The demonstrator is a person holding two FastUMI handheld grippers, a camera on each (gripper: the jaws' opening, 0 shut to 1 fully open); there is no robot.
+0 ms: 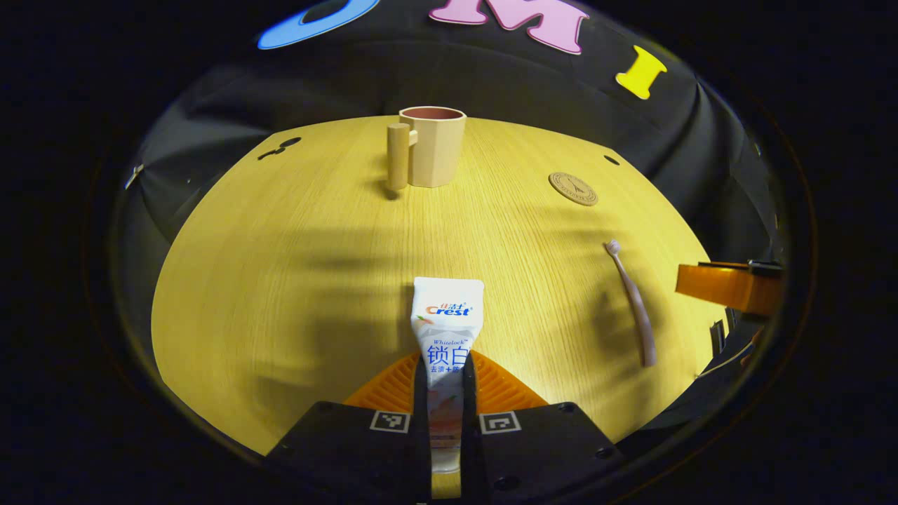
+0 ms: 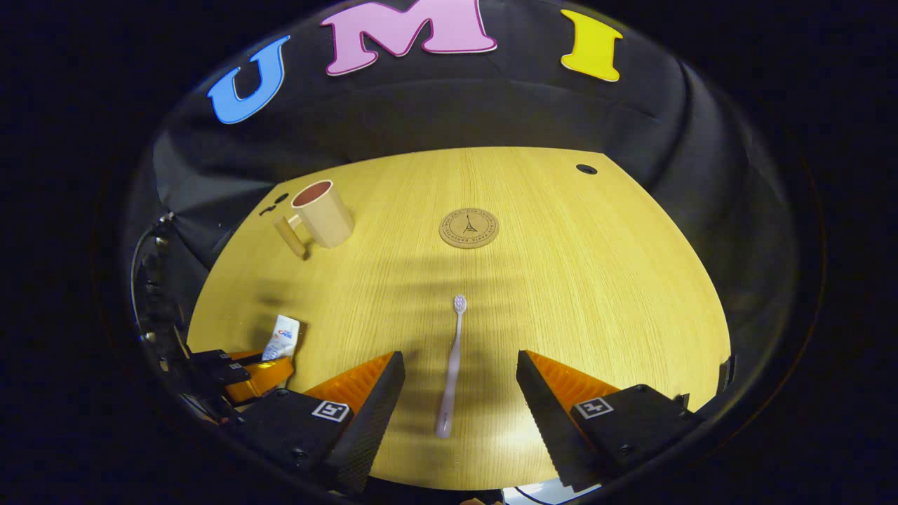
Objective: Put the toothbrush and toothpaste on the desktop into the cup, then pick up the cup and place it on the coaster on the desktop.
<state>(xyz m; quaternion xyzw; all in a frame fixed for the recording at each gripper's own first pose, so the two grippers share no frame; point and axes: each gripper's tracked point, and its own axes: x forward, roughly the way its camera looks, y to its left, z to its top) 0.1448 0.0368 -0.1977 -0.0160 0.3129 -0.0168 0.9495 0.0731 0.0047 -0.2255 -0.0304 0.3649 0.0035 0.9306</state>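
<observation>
My left gripper (image 1: 445,375) is shut on the white toothpaste tube (image 1: 446,330), which juts forward from between its fingers over the wooden desktop (image 1: 280,266). The beige cup (image 1: 431,145) with a side handle stands upright at the far side of the desk. In the right gripper view, my right gripper (image 2: 459,372) stands open low over the desk, with the pale pink toothbrush (image 2: 452,365) lying flat between its fingers, bristles pointing away. The round cork coaster (image 2: 468,228) lies beyond the toothbrush. The cup (image 2: 324,213) is at the far left there, and the toothpaste tube (image 2: 282,338) shows in the left gripper.
The desk's far edge meets the black booth cloth. A small dark hole (image 2: 586,169) sits in the desktop's far right corner. Bare wood lies between the cup, the coaster (image 1: 573,188) and the toothbrush (image 1: 633,301).
</observation>
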